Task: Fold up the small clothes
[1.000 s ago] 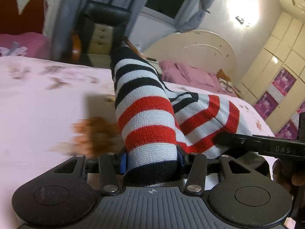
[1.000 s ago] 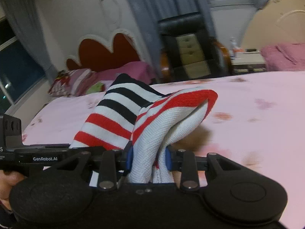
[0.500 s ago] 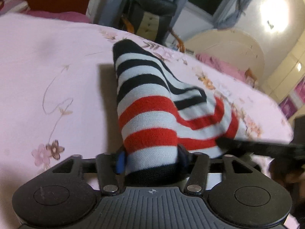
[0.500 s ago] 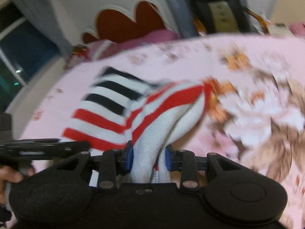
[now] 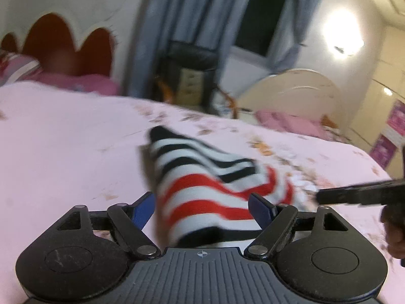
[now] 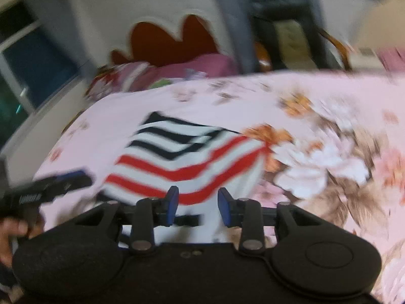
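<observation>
The left gripper [image 5: 202,209] has its jaws opening wide, with one striped garment [image 5: 202,177] lying loose between the blue pads. The right gripper [image 6: 197,206] stands partly open, its pads clear of the cloth. The garment lies on one pink floral bedspread [image 5: 63,139]; a chair [image 5: 189,76] stands beyond.

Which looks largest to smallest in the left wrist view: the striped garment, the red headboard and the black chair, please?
1. Striped garment, though nearness to the camera inflates it.
2. Red headboard.
3. Black chair, looking only slightly smaller, and blurred.
</observation>
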